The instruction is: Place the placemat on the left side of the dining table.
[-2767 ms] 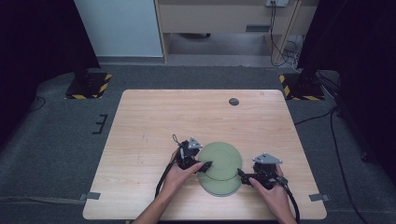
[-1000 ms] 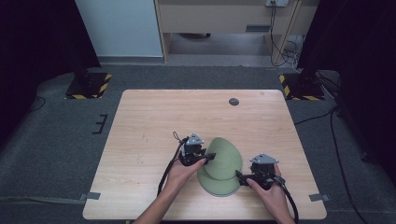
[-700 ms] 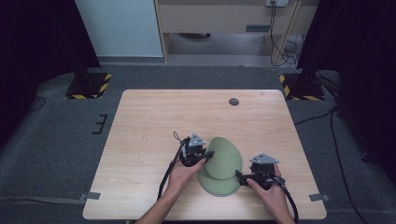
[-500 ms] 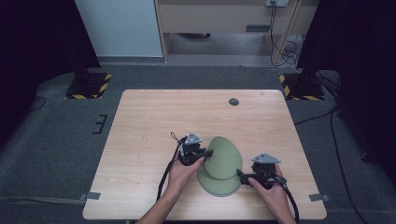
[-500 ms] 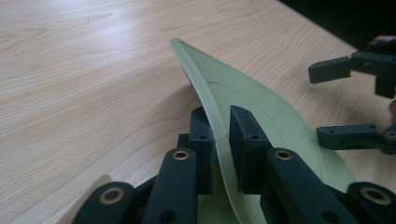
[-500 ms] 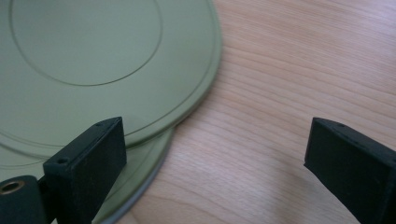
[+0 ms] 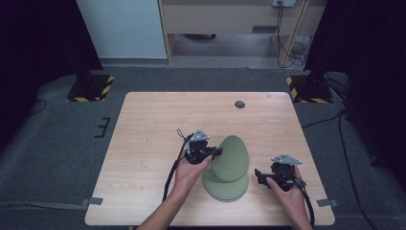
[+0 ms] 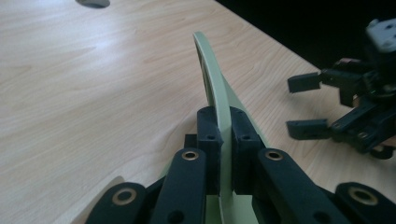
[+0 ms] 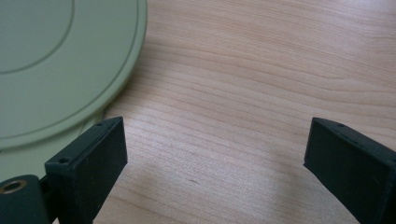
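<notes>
Since the earliest frame, when the green plates lay flat in one stack with a claw at each side, the top plate (image 7: 232, 157) has been tipped up. Its edge at 9 o'clock is now raised off the stack, so it leans steeply, higher than a second ago, over the plate (image 7: 225, 186) that lies flat on the tabletop (image 7: 143, 143). The left claw (image 7: 214, 152) has just been closing. In the left gripper view its two black pads (image 8: 209, 135) press on either side of the thin rim of the top plate (image 8: 215, 93), which stands almost on edge between them. The right claw (image 7: 259, 176), earlier at the stack's rim at 3 o'clock, has drawn away toward 3 o'clock and now sits just beside the stack, apart from it. In the right gripper view its jaws stand wide apart with bare wood between them, and the rim of the flat plate (image 9: 70, 70) lies at about 10 o'clock from them.

By count, two green plates can be seen, one lifted and one flat; whether more lie under the flat one I cannot tell. There are two claws, one in each hand. One small dark disc (image 7: 239, 104) sits near the tabletop's far edge at 12 o'clock, well apart from the plates.
</notes>
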Tool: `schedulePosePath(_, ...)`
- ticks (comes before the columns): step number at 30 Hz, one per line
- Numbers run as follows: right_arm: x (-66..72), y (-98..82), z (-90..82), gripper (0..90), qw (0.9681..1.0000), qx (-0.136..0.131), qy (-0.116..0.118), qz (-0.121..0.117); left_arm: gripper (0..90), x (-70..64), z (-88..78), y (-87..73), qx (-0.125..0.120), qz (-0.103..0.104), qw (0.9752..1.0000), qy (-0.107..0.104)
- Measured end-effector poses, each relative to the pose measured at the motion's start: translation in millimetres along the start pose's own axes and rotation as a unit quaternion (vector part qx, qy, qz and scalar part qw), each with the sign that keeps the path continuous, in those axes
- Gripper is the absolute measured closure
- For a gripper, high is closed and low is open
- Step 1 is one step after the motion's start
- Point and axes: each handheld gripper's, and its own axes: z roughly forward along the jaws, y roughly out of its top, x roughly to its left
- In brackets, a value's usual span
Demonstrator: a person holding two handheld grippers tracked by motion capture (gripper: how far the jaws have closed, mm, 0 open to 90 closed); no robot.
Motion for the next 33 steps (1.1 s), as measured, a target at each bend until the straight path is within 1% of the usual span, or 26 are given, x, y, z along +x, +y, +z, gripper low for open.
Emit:
schedulePosePath(2, -0.2, -0.4, 1.1, 6.2, 1.0, 0.003, -0.002, -0.002, 85.0, -2.0, -3.1, 5.5, -0.005, 0.001, 1.0, -0.004)
schedulePosePath(3, -0.2, -0.4, 1.1, 6.2, 1.0, 0.003, -0.002, -0.002, 85.0, -2.0, -3.1, 5.5, -0.005, 0.001, 1.0, -0.004)
schedulePosePath(4, -0.1, -1.0, 2.7, 6.2, 1.0, 0.007, -0.003, -0.005, 85.1, -3.0, -6.2, 9.3, -0.01, 0.0, 0.9999, -0.009)
schedulePosePath(9, 0.1, -1.8, 5.8, 6.2, 0.9998, 0.014, -0.007, -0.008, 85.1, -2.6, -11.4, 15.8, -0.014, 0.002, 0.9998, -0.012)
schedulePosePath(10, 0.3, -1.9, 6.0, 6.2, 0.9998, 0.014, -0.009, -0.009, 85.2, -1.8, -13.8, 19.3, -0.018, 0.001, 0.9998, -0.012)
schedulePosePath(13, 0.3, -1.9, 5.9, 6.2, 0.9998, 0.014, -0.008, -0.009, 85.2, -1.0, -16.2, 22.3, -0.023, -0.001, 0.9997, -0.012)
schedulePosePath(19, -0.6, -2.1, 6.9, 6.1, 0.9998, 0.017, -0.01, -0.006, 85.2, -1.4, -20.0, 29.7, -0.027, 0.003, 0.9996, -0.006)
schedulePosePath(20, -1.1, -2.1, 6.7, 6.1, 0.9998, 0.017, -0.011, -0.007, 85.2, -1.1, -21.2, 32.3, -0.029, 0.004, 0.9996, -0.002)
schedulePosePath(25, -1.4, -2.3, 7.4, 6.2, 0.9997, 0.019, -0.012, -0.005, 85.2, 0.8, -23.6, 37.2, -0.033, 0.002, 0.9995, 0.0)
schedulePosePath(28, -1.7, -2.6, 8.7, 6.2, 0.9997, 0.021, -0.014, -0.005, 85.2, 2.1, -23.8, 42.3, -0.032, 0.006, 0.9994, 0.01)
schedulePosePath(30, -1.9, -2.6, 8.8, 6.2, 0.9996, 0.022, -0.014, -0.005, 85.2, 2.9, -23.6, 43.2, -0.031, 0.007, 0.9994, 0.012)
schedulePosePath(33, -2.2, -2.8, 9.3, 6.1, 0.9996, 0.024, -0.015, -0.005, 85.2, 6.6, -23.4, 45.1, -0.032, 0.003, 0.9993, 0.018)
